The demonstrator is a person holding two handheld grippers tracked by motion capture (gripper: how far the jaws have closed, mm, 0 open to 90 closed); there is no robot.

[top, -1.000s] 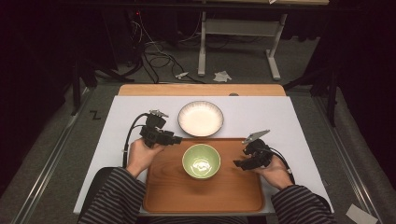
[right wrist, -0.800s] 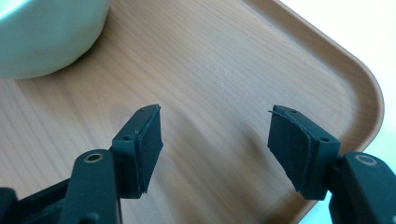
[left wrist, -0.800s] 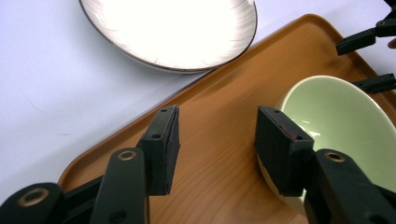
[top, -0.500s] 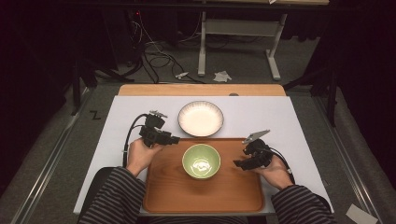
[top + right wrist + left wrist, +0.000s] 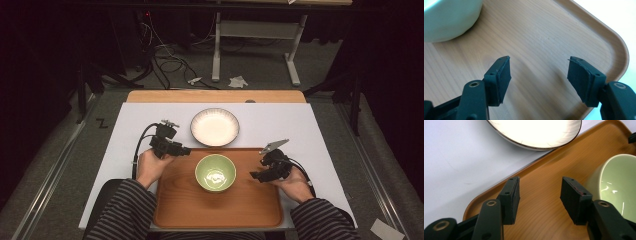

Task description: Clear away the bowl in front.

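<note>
High view showed green bowl (image 5: pixel 215 172) mid-tray (image 5: pixel 175 210), between left gripper (image 5: pixel 182 150) at tray's far-left corner and right gripper (image 5: pixel 256 175) at right edge, both jaws parted, empty, about equally near.

No text, label, brand, number or sign can be read anywhere. The wooden tray (image 5: pixel 260 200), the green bowl (image 5: pixel 215 172) and the white plate (image 5: pixel 215 127) bear no lettering. A small dark Z-shaped mark (image 5: pixel 101 122) lies on the floor at the left of the frame in the high view, but whether it is a letter cannot be told.
</note>
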